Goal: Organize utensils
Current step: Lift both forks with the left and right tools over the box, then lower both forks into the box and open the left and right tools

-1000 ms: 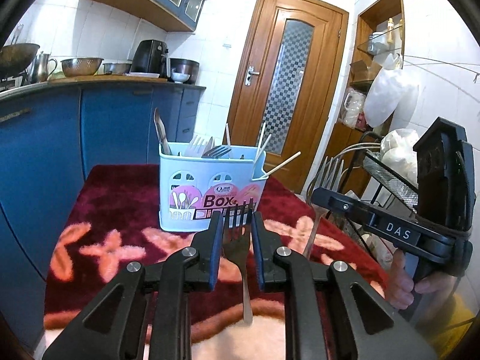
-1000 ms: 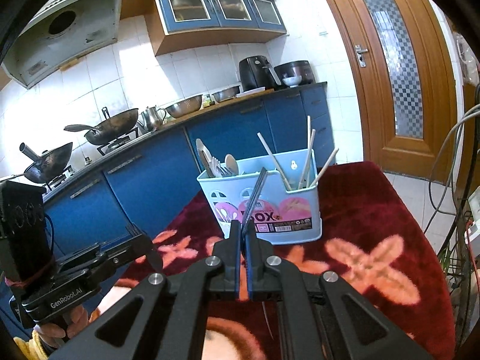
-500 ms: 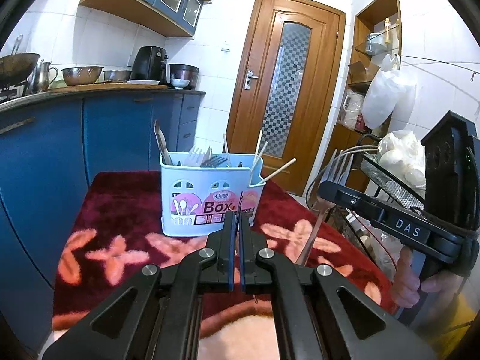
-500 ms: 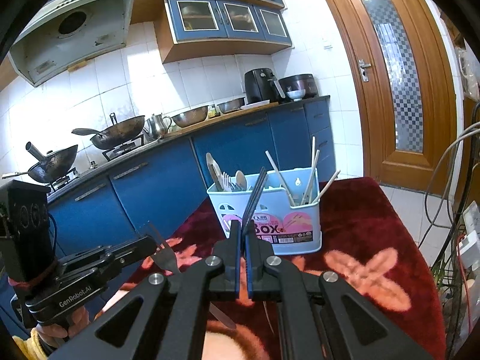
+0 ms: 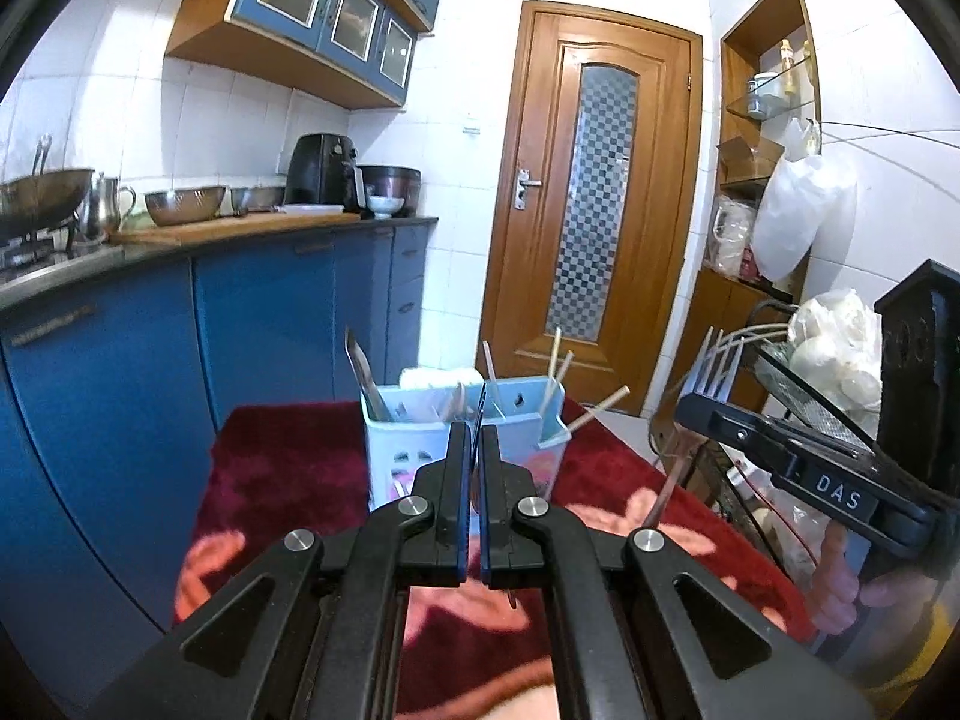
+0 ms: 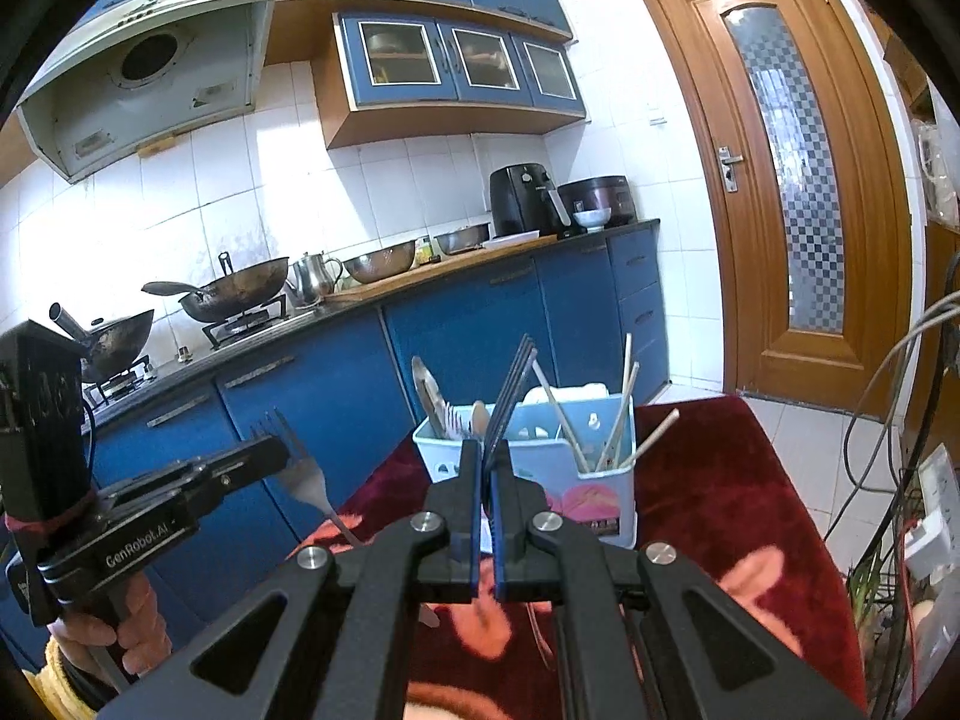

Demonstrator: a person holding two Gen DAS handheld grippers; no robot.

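Observation:
A light blue utensil box (image 5: 462, 432) stands on the dark red flowered cloth (image 5: 288, 480); it also shows in the right wrist view (image 6: 540, 468). It holds spoons, forks and chopsticks. My left gripper (image 5: 474, 438) is shut on a fork, seen edge-on here and plainly from the right wrist view (image 6: 297, 468). My right gripper (image 6: 487, 456) is shut on another fork (image 6: 510, 384), tines up, also seen in the left wrist view (image 5: 711, 372). Both forks are held above the cloth, short of the box.
Blue kitchen cabinets (image 5: 180, 348) with pots and bowls run along the left. A wooden door (image 5: 594, 222) stands behind the table. A wire rack with bags (image 5: 828, 360) is at the right, and cables (image 6: 900, 420) hang beside the table.
My left gripper closed on its fork and lifted it off the cloth. Both grippers have risen with their forks and moved closer to the box.

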